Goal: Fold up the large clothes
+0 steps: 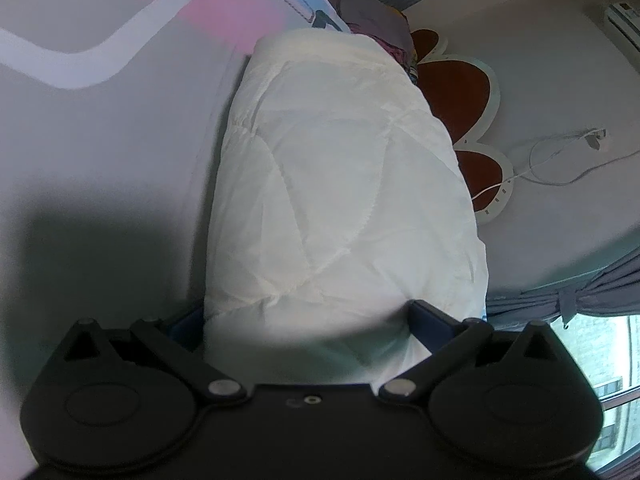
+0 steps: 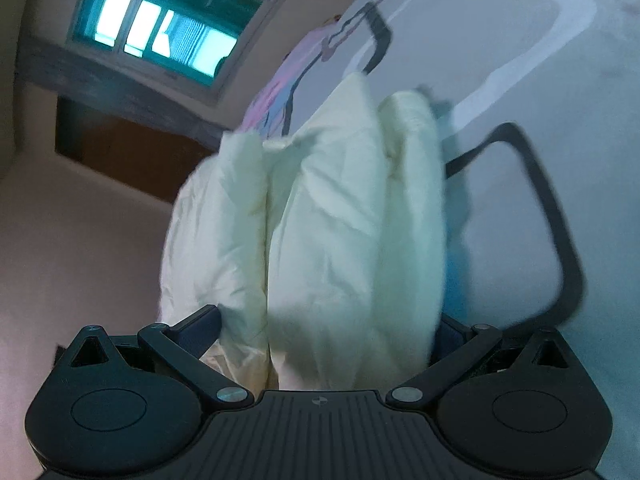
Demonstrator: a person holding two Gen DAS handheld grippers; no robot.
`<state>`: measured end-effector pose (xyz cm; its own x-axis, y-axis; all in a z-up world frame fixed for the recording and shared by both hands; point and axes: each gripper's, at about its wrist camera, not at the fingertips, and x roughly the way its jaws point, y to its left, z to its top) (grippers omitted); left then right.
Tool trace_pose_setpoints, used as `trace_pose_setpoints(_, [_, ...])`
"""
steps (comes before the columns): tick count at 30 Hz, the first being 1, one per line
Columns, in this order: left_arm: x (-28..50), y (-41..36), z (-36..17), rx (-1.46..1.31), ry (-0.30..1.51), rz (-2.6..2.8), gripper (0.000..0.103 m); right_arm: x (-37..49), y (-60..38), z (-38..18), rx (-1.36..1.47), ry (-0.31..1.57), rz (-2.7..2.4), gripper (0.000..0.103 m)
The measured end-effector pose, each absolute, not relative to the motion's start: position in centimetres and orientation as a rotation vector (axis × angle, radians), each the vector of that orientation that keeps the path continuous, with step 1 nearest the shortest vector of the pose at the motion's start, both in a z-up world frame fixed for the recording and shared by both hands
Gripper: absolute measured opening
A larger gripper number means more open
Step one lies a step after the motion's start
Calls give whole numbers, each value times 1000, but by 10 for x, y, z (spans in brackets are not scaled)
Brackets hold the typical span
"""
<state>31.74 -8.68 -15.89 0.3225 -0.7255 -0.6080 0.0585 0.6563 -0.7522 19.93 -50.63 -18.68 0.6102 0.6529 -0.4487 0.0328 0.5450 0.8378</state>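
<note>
Room: bedroom with a window in the right wrist view, grey curtains tied back in the left wrist view, and an air conditioner high on the wall.
Bed: pale grey bed sheet printed with pink blocks and white and dark outlined shapes; both views are tilted, so the bed runs up the picture.
Garment: white quilted padded garment, bulky and puffy, bunched into long vertical folds in the right wrist view, lying against the sheet.
Left gripper: its blue-padded fingers stand well apart with a thick roll of the white garment filling the gap between them; they pinch this bulk from both sides.
Right gripper: fingers likewise set wide, gripping several gathered folds of the same garment between them.
Other clothes: heap of purple and grey fabric beyond the far end of the garment.
Wall decor: red petal-shaped panels with pale borders beside the garment, a white cable looping near them.
</note>
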Motion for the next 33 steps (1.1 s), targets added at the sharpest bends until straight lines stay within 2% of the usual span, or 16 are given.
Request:
trace_pose_setpoints(7, [320,-104,-159,-658,1116,-592,101,209,-500,-188,910,872,462,101])
trace_pose_setpoints(9, [318,-109,-156,-618,1104,-590,100,212,-499,-187,899,881,472,88])
trace_pose_setpoints(11, [315,-115,-152,-573,1088,-585,98,216,-496,-188,896,898,483,80])
trace_pose_setpoints(16, [307,-121,-140,-513,1065,-562,89,219,-495,-186,874,911,508,70])
trace_pose_setpoints(21, [300,-125,-124,-457,1035,-569,83,216,-493,-177,827,899,531,69])
trace_pose_setpoints(33, [294,-128,-89,-329,957,-691,82,209,-472,-149,770,811,528,66])
